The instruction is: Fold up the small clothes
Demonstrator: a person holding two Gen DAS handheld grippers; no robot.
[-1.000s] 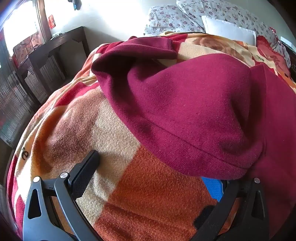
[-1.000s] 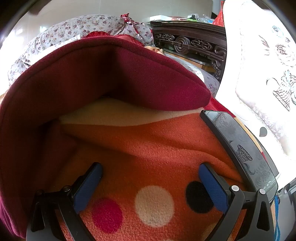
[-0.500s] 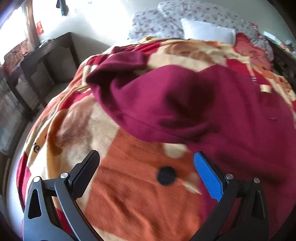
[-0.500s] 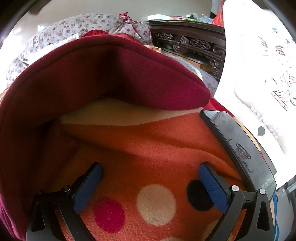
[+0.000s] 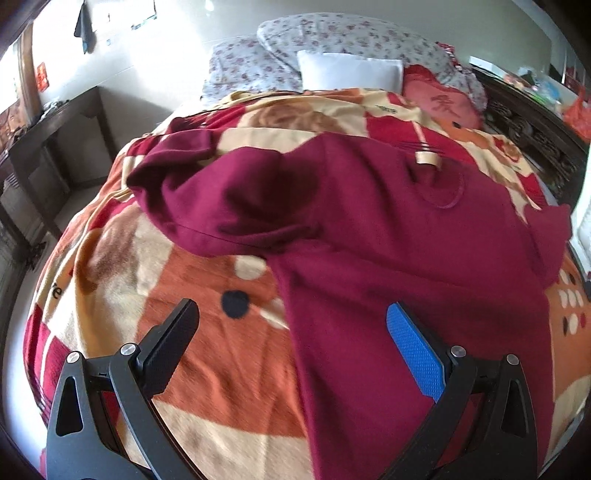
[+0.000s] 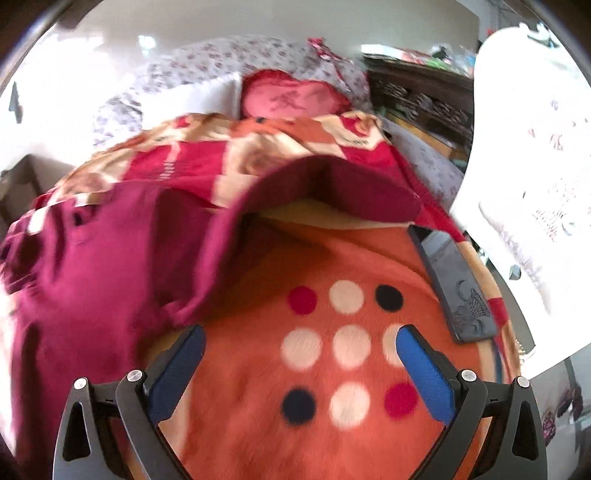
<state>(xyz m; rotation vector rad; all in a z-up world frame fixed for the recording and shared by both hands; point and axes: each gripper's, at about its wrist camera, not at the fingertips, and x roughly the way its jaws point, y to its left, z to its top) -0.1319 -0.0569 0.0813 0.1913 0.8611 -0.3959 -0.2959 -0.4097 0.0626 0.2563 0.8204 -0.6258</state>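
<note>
While the maroon sweatshirt (image 5: 388, 221) is spread across the patterned blanket (image 5: 229, 354), nothing is held: the left gripper (image 5: 291, 328) and right gripper (image 6: 301, 350) are both spread wide and empty. Beside the sweatshirt's right sleeve (image 6: 332, 184), a dark phone (image 6: 456, 288) is left on the blanket; it could be caught and dragged if that sleeve is grasped carelessly.

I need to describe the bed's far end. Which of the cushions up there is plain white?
The small rectangular pillow leaning on the grey floral pillows. The cushion to its right is pink-red with a character on it.
</note>
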